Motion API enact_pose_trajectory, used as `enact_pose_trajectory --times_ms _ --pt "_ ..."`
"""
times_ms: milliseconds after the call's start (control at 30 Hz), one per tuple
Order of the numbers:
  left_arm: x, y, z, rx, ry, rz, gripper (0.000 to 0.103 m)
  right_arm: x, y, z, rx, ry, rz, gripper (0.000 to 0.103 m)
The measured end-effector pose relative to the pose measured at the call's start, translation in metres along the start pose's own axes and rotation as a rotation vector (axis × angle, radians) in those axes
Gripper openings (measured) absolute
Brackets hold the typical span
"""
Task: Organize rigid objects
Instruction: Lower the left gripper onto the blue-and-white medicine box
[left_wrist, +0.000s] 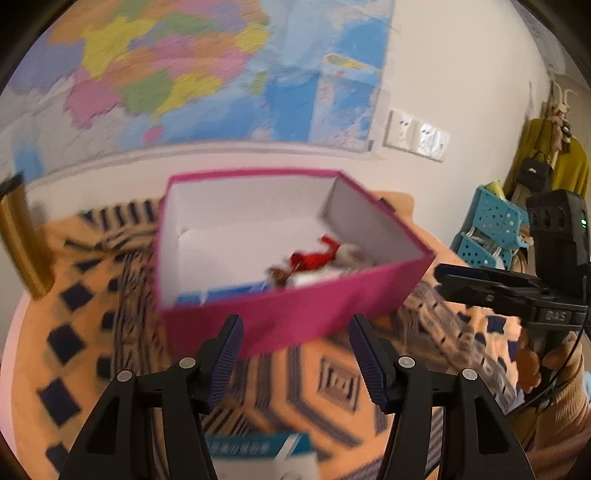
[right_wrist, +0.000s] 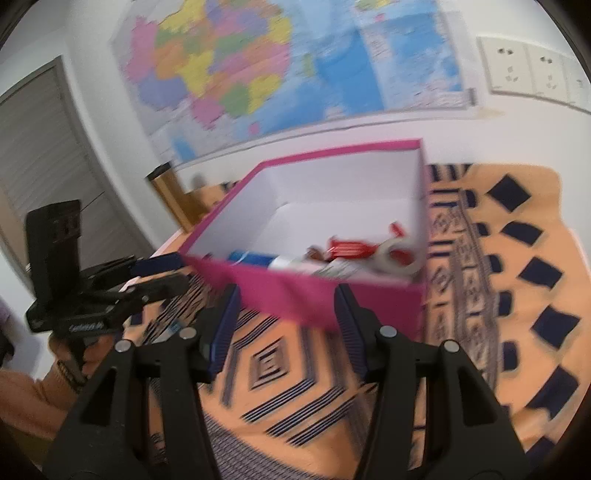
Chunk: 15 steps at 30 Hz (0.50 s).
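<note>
A pink box (left_wrist: 295, 317) with a white inside stands open on an orange patterned cloth (left_wrist: 325, 376). It also shows in the right wrist view (right_wrist: 332, 295). Inside lie a red object (left_wrist: 314, 258), a blue item (right_wrist: 251, 256), a roll of tape (right_wrist: 399, 258) and a red wrapper (right_wrist: 351, 249). My left gripper (left_wrist: 295, 354) is open and empty just in front of the box's near wall. My right gripper (right_wrist: 286, 325) is open and empty at the near edge of the box. A white and teal carton (left_wrist: 258, 454) lies below the left gripper.
A coloured wall map (left_wrist: 184, 74) hangs behind the table. Blue perforated baskets (left_wrist: 491, 229) stand at the right. A wooden chair back (right_wrist: 173, 199) stands at the table's far left. Wall sockets (right_wrist: 535, 70) are at the right.
</note>
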<state>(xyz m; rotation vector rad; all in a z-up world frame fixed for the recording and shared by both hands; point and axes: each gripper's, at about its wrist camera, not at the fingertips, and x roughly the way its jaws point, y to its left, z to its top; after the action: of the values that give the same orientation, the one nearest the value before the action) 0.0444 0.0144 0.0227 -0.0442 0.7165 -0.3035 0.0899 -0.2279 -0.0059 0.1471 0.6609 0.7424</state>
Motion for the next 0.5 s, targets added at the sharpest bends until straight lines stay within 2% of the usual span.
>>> enact_pose_trajectory --times_ms 200,500 --pt "0.002 0.031 -0.041 -0.083 0.106 0.048 0.061 0.026 0.024 -0.031 -0.003 0.105 0.094 0.055" --pt "-0.002 0.06 -0.081 -0.198 0.17 0.071 0.06 0.083 0.057 -0.068 -0.001 0.284 0.224 0.054"
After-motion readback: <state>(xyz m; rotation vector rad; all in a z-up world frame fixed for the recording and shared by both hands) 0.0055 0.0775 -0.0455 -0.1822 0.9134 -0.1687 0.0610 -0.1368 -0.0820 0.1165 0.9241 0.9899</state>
